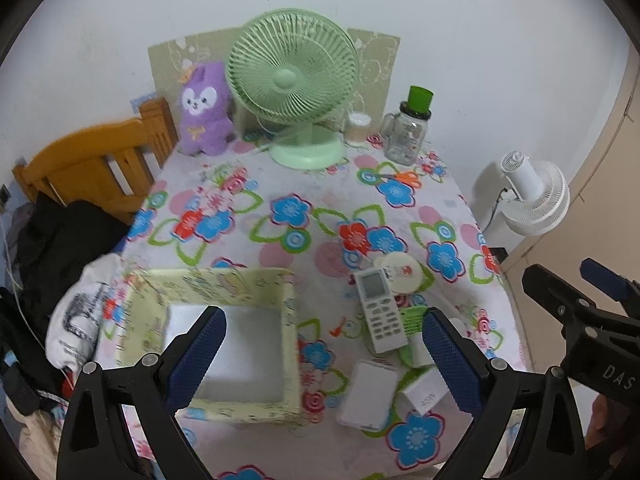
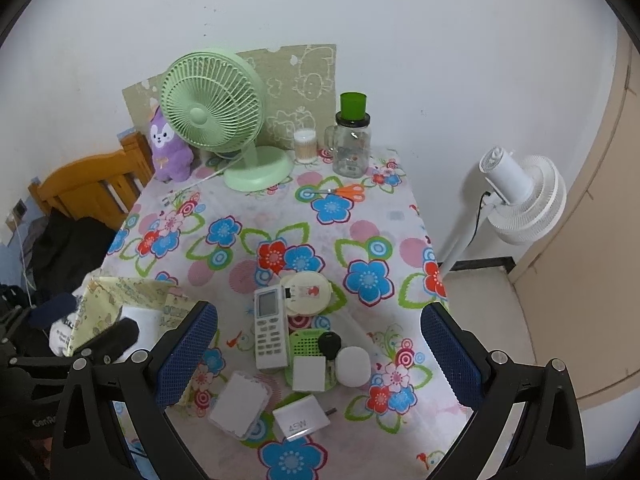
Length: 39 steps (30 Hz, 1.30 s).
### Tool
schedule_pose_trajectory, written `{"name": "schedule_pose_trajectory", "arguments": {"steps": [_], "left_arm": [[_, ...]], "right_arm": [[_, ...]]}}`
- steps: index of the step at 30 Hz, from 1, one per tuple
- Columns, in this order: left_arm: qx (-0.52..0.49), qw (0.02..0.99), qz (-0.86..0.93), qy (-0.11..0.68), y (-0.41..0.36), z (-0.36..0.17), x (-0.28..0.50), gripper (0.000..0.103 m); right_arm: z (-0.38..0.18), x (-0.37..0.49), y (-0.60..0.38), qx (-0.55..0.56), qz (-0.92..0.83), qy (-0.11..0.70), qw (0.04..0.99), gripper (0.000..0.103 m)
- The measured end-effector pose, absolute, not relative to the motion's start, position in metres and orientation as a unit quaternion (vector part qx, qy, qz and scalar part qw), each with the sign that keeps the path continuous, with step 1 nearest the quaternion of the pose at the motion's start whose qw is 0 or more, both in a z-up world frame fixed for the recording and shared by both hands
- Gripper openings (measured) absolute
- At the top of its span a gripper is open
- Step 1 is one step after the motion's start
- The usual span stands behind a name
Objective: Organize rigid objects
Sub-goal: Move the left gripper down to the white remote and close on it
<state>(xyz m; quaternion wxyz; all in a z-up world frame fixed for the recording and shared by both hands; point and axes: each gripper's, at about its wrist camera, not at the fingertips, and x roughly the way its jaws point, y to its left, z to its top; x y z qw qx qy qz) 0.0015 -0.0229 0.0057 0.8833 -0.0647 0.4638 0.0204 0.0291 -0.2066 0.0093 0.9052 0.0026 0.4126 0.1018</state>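
Observation:
A pale yellow patterned box [image 1: 236, 288], open and empty, stands at the table's near left; its wall [image 2: 132, 294] shows in the right wrist view. To its right lies a cluster: a white remote [image 2: 271, 326] [image 1: 379, 310], a round cream disc [image 2: 307, 293] [image 1: 402, 274], a green perforated pad [image 2: 306, 340], a black key [image 2: 329, 346], a white square block [image 2: 309, 373], a white round puck [image 2: 353, 367], a flat white case [image 2: 239, 404] [image 1: 368, 394] and a 45W charger [image 2: 301, 421] [image 1: 424, 392]. My left gripper [image 1: 320, 360] hangs open above the box and cluster. My right gripper [image 2: 320, 360] hangs open over the cluster, holding nothing.
A floral cloth [image 2: 360, 236] covers the table. At the back stand a green desk fan [image 2: 218, 120], a purple plush [image 2: 168, 148], a cotton-swab jar [image 2: 305, 145], a glass jar with green lid [image 2: 352, 140] and orange scissors [image 2: 350, 192]. A white floor fan [image 2: 520, 200] stands right, a wooden chair [image 2: 88, 192] left.

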Motion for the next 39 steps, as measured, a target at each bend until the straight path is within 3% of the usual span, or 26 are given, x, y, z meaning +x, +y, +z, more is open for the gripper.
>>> {"name": "schedule_pose_trajectory", "arguments": {"steps": [14, 39], "left_arm": [[-0.056, 0.861, 0.017, 0.505, -0.087, -0.040, 0.039, 0.100], [-0.057, 0.796, 0.061, 0.600, -0.099, -0.142, 0.103, 0.092]], "right_arm": [[-0.039, 0.075, -0.246, 0.005, 0.131, 0.460, 0.878, 0.103], [-0.135, 0.134, -0.249, 0.010, 0.126, 0.549, 0.826, 0.093]]}}
